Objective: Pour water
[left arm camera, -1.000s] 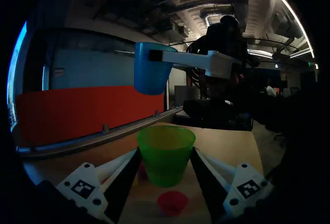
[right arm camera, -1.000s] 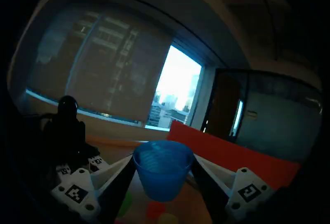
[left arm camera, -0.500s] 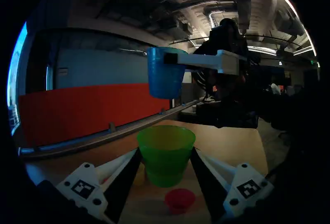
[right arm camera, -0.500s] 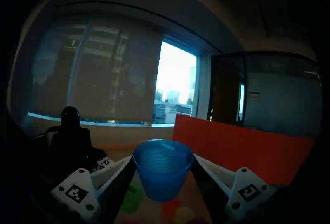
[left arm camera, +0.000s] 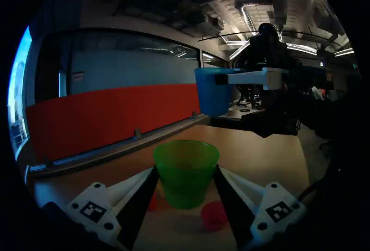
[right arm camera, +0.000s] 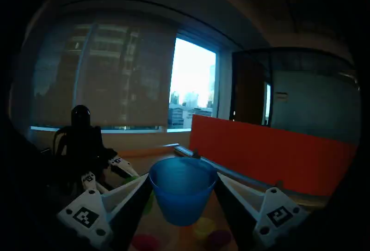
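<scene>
In the left gripper view, the left gripper (left arm camera: 186,170) is clamped on a green cup (left arm camera: 186,179), one white finger on each side of it, and the cup stands upright above the tabletop (left arm camera: 259,154). A small red piece (left arm camera: 213,214) lies on the tabletop just below the cup. Farther off, up and to the right, the right gripper (left arm camera: 210,84) carries a blue cup (left arm camera: 212,96) upright in the air, well apart from the green cup. Behind both run an orange partition (left arm camera: 111,117) and ceiling pipes.

The right gripper view gives the blue cup close up, pressed between that gripper's two fingers. I cannot tell whether it holds water. To the left, the dark body and white fingers of the left gripper show with a sliver of green beside them. This view also takes in a bright window (right arm camera: 192,89) and small round pieces, yellow (right arm camera: 203,225), pink and purple, on the tabletop beneath the cup.
</scene>
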A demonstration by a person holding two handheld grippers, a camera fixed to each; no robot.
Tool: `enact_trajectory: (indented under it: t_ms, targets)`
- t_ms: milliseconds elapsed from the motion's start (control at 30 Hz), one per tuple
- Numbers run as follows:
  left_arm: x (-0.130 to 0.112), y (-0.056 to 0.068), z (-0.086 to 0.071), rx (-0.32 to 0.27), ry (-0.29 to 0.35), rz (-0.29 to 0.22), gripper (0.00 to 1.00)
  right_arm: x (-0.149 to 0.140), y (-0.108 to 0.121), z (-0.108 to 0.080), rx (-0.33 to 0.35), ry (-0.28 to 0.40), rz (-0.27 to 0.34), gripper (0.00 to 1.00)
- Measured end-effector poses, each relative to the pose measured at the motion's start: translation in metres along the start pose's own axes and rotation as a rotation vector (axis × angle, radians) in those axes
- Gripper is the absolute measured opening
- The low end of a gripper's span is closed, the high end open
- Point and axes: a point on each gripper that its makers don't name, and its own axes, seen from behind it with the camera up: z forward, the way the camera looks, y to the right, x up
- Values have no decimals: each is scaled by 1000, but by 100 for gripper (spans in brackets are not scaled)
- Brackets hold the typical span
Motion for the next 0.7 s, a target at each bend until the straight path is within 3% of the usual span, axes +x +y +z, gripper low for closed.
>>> enact_trajectory:
  t_ms: [300,700]
  targets:
    - [-22,-12,3,25,-65,6,82,-41,9,-12,-4,-69,18,90]
    - [-65,-15,6,27,-189,17,83,-110,2,-23,40,-178,45,91]
